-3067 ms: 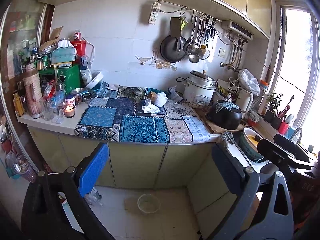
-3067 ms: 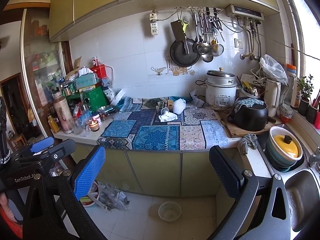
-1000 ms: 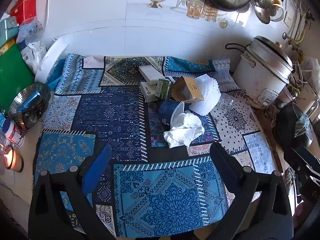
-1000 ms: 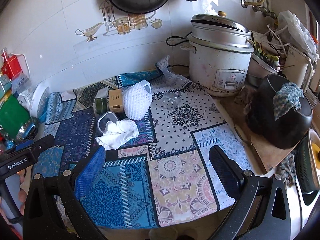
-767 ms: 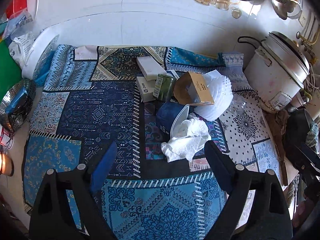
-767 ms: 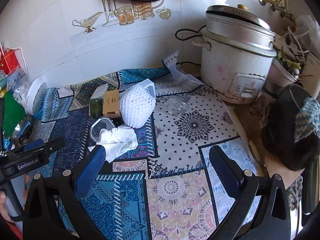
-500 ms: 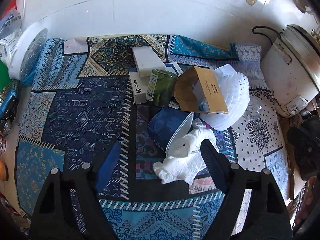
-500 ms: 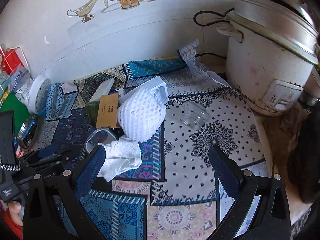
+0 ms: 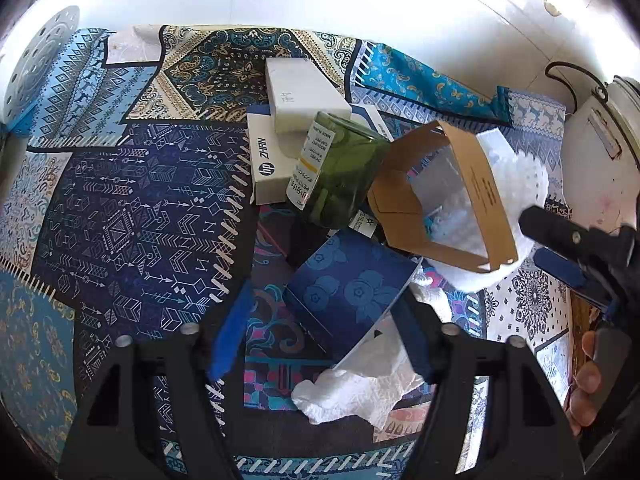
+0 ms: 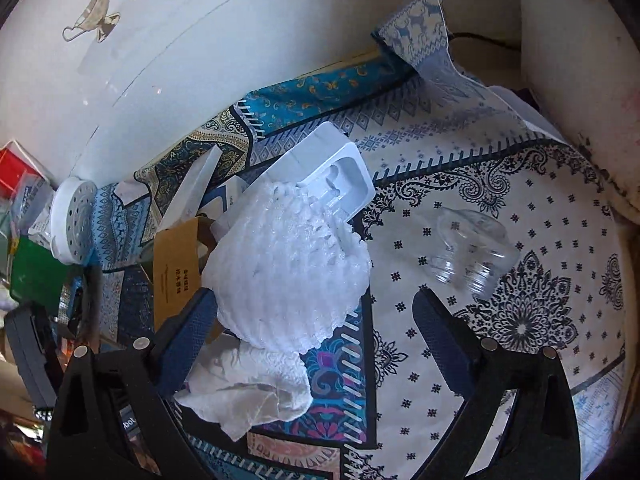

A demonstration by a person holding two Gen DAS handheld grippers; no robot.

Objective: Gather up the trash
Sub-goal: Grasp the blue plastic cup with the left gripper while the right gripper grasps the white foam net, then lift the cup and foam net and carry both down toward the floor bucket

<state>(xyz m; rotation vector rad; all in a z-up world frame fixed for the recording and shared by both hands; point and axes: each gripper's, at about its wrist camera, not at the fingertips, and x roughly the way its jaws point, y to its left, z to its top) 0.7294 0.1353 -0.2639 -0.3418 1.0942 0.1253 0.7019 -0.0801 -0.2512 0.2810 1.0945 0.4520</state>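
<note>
A pile of trash lies on the patterned cloth [image 9: 128, 216]. In the left wrist view my left gripper [image 9: 324, 332] is open around a blue flowered box [image 9: 348, 292], with a crumpled white tissue [image 9: 360, 388] just below it. Behind lie a green jar [image 9: 340, 176], white boxes [image 9: 304, 96] and an open brown carton [image 9: 440, 200]. In the right wrist view my right gripper [image 10: 316, 332] is open around white foam netting [image 10: 288, 264]. The tissue [image 10: 248, 388] lies under it. A white plastic tray [image 10: 332, 168] lies behind, a clear plastic cup [image 10: 468, 252] to the right.
A white rice cooker [image 10: 580, 80] stands at the right. A white perforated disc [image 10: 72, 220] leans on the tiled wall at the left. My right gripper also shows at the right edge of the left wrist view [image 9: 568, 256].
Both grippers have come from the kitchen floor side up over the counter and closed in on the trash pile. Both stay open.
</note>
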